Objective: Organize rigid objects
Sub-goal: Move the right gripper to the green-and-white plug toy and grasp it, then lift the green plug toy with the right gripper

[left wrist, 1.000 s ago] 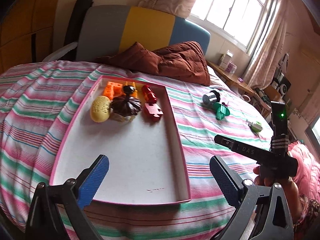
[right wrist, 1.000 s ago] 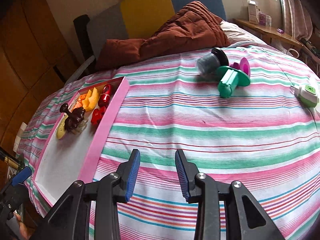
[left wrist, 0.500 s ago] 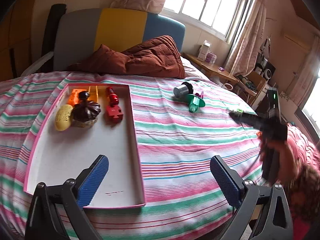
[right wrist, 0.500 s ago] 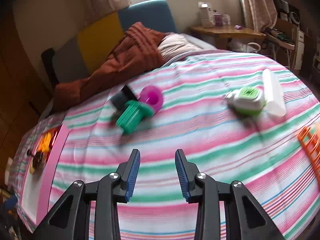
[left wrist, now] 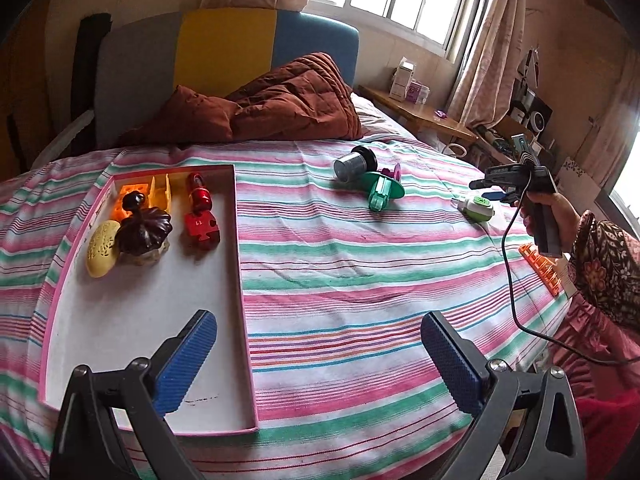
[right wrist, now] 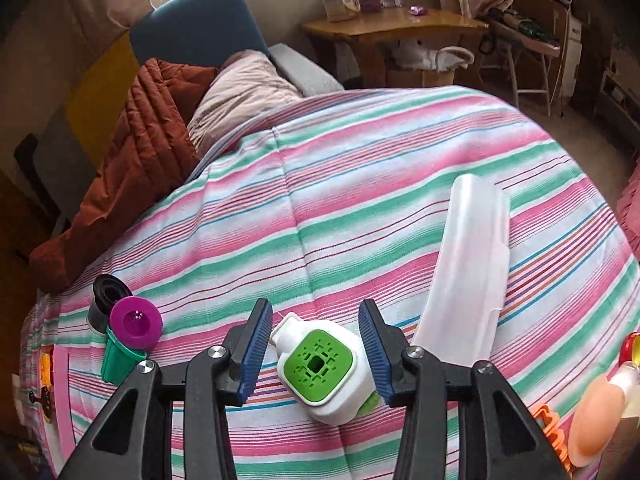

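A white-and-green plug-in device (right wrist: 320,368) lies on the striped bedsheet (right wrist: 360,184) between the fingers of my right gripper (right wrist: 316,340). Its jaws are opening and the pads stand just clear of the device's sides. The left wrist view shows a hand holding that right gripper (left wrist: 490,194) over the device (left wrist: 478,207) at the far right of the bed. My left gripper (left wrist: 320,360) hangs open and empty above the bed's near edge. The right rim of a pink-edged tray (left wrist: 238,248) runs between its fingers. The tray holds a yellow oval (left wrist: 102,242), a dark knob (left wrist: 142,226), a red puzzle piece (left wrist: 200,224) and an orange block (left wrist: 134,194).
A grey cup (left wrist: 354,164) and a green-and-purple toy (left wrist: 382,188) lie mid-bed. A long white plastic piece (right wrist: 468,264) lies right of the device, with an orange comb-like piece (left wrist: 542,264) nearer the edge. A brown quilt (left wrist: 280,104) is bunched at the headboard, and a wooden table (right wrist: 392,28) stands beyond.
My right gripper swept from beside the tray across the bed to the white-and-green device, and its jaws widened around it. The left gripper drifted right and stayed open.
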`<state>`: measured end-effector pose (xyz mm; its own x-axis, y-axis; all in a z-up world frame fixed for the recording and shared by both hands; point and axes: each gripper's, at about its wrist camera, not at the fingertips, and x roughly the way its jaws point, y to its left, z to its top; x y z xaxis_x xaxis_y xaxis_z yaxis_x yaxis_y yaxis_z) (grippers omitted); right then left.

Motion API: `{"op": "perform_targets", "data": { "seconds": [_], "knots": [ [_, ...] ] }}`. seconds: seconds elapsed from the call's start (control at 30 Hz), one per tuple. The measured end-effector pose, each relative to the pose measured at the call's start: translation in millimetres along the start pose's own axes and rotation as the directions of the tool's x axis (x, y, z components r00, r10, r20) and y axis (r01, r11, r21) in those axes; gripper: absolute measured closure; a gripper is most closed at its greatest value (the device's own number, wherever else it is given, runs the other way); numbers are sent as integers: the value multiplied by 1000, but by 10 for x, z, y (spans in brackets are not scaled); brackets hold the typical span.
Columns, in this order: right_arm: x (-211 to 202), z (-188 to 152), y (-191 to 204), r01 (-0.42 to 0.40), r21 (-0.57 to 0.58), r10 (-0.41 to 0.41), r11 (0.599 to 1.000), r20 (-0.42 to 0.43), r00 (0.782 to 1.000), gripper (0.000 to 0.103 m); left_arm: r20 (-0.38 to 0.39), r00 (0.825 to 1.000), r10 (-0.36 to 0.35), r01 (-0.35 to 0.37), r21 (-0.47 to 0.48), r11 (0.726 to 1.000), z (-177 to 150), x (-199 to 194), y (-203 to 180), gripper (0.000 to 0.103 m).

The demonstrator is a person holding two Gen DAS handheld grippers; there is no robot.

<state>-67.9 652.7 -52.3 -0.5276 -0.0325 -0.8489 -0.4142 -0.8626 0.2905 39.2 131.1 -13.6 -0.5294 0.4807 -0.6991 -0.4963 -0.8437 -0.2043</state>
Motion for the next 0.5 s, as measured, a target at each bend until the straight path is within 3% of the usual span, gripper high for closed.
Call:
{"op": "perform_targets", "data": {
  "seconds": [0.17,0.27,0.37,0.5],
  "knots": [
    [242,-132,-114,-120,42,125,992,-145,982,58,-10,1000,-10,9,-9,1000,23,56,-7,0],
    [259,-236,-126,-166,89,177,982,-141,974,59,-17,1000,-19,19,-6,1000,12,84,-39,0],
    [178,-325,41,-120,17,121,993,-110,987,63,-19,999,-25,25,6,1000,1,91,-64,0],
    [-10,-516,561,8,-223,-15,975,-32,999,70,-8,1000,-27,27,0,1000,3,63,-51,0]
  ]
}}
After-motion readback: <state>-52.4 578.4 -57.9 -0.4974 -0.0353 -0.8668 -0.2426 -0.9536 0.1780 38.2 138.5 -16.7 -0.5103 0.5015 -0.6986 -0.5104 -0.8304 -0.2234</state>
